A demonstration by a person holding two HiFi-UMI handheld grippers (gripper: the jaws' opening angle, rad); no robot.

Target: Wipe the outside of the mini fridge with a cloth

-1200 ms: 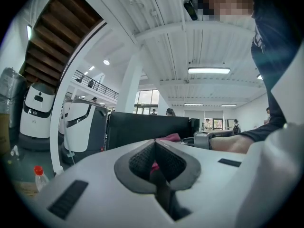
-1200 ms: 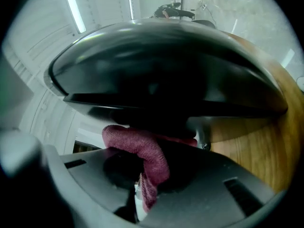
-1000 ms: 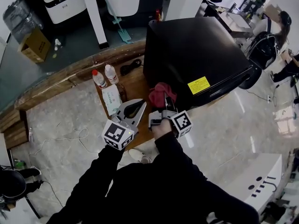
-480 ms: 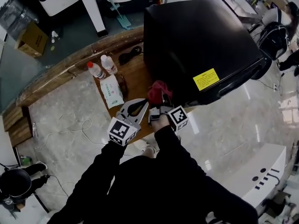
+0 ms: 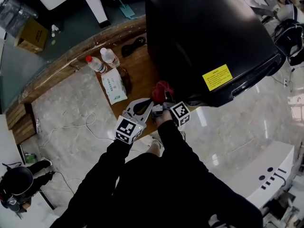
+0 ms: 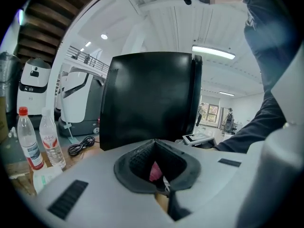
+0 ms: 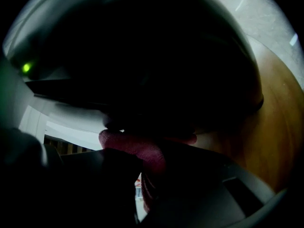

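Note:
The black mini fridge [image 5: 204,32] stands on a wooden platform [image 5: 137,75], with a yellow label [image 5: 217,77] on its near face. My right gripper [image 5: 165,100] is shut on a red cloth [image 5: 161,90] and holds it against the fridge's lower left corner. In the right gripper view the red cloth [image 7: 137,151] bunches out of the right gripper [image 7: 142,177] against the dark fridge [image 7: 156,65]. My left gripper [image 5: 150,102] is shut on nothing, just left of the cloth. The left gripper [image 6: 155,143] faces the fridge [image 6: 152,99], and a bit of the cloth [image 6: 155,171] shows through its jaws.
Two water bottles [image 5: 96,64] [image 5: 110,57], a pack of wipes [image 5: 114,85] and a coiled black cable [image 5: 133,44] lie on the platform left of the fridge. A cardboard box [image 5: 30,34] sits at the far left. A white cable [image 5: 80,127] trails over the marble floor.
The head view has shifted, so the fridge now fills more of the picture. Both grippers have edged up towards the fridge's corner. The right one still holds the red cloth.

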